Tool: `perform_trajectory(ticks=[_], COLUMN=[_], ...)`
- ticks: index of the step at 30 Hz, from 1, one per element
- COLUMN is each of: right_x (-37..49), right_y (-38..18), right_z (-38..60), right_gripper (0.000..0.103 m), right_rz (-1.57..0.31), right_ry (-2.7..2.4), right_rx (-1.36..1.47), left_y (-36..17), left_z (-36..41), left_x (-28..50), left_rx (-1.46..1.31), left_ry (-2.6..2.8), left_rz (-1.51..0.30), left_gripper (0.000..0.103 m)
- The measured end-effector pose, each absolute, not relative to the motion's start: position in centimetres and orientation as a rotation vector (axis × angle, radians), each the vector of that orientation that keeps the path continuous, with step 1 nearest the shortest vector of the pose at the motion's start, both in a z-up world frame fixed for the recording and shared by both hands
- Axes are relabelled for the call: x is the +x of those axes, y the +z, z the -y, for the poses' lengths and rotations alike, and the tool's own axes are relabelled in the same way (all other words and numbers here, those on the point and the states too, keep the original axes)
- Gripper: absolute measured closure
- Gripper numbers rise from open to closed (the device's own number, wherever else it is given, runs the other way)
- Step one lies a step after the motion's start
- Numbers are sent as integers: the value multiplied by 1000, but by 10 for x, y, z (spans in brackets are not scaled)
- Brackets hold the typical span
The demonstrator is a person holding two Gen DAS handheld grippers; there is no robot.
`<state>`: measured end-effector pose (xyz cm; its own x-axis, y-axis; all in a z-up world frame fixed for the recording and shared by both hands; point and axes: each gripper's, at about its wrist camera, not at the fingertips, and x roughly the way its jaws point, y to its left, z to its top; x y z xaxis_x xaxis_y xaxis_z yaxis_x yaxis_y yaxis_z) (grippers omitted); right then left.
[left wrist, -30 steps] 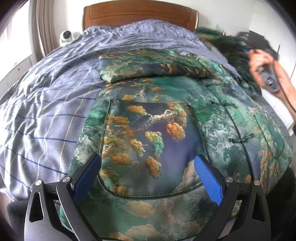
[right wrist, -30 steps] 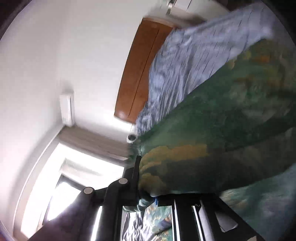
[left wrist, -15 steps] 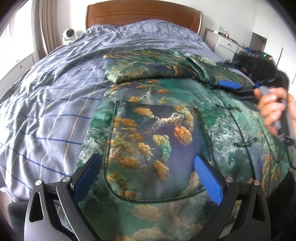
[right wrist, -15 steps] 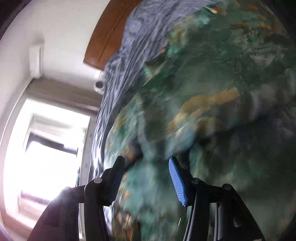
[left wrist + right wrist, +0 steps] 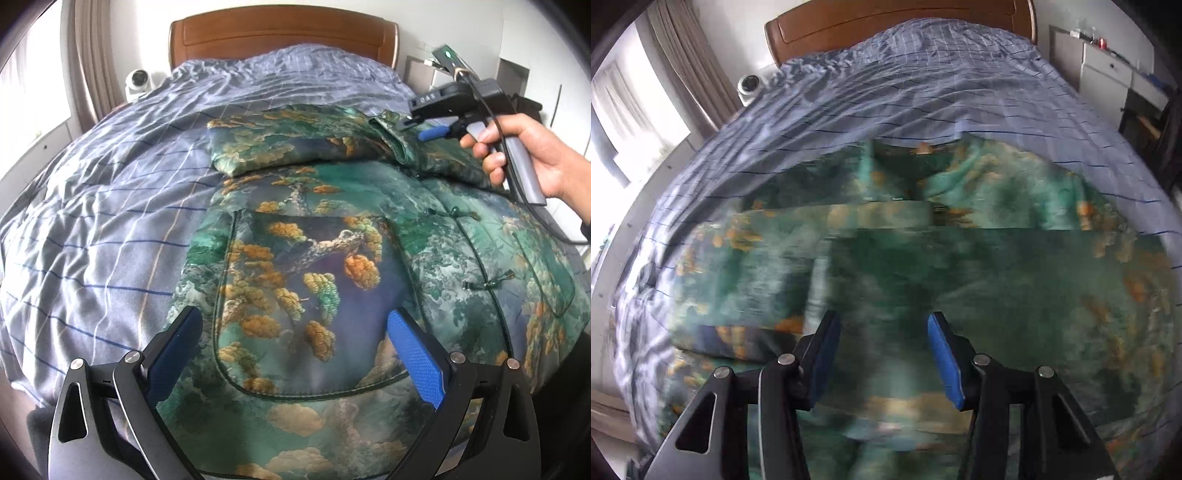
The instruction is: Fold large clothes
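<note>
The green patterned jacket (image 5: 332, 266) lies flat at the foot edge of the bed (image 5: 110, 206), sleeve folded across, under the released left tool (image 5: 295, 354) and released right tool (image 5: 882, 350), so careless regrasping may disturb that fold.

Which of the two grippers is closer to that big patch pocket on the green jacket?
Left. The left gripper hovers open right over the patch pocket. The right gripper is up by the folded sleeve, near the collar.
</note>
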<state>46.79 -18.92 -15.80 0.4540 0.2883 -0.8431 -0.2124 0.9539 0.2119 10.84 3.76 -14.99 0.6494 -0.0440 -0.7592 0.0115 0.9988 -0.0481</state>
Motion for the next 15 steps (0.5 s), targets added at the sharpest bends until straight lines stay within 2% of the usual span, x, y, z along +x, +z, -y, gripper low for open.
perform_trajectory(ticks=[3, 5, 7, 10, 13, 15], right_x=[455, 460, 468, 476, 491, 508], right_y=[-162, -174, -187, -177, -160, -167], right_z=[160, 145, 145, 154, 152, 158], right_gripper=[42, 43, 91, 95, 95, 93], right_rz=[-996, -972, -964, -933, -828, -856], right_ry=[312, 213, 142, 119, 136, 169], right_rx=[-18, -124, -156, -99, -84, -19], left_y=[-156, -156, -153, -153, -157, -159], left_z=[-38, -39, -40, -42, -43, -42], left_x=[113, 113, 110, 110, 115, 118], left_rx=[-57, -54, -45, -49, -52, -51], left_ry=[-38, -36, -31, -33, -33, -30], left_rz=[-888, -890, -876, -874, -887, -897], left_gripper=[3, 3, 3, 3, 3, 3])
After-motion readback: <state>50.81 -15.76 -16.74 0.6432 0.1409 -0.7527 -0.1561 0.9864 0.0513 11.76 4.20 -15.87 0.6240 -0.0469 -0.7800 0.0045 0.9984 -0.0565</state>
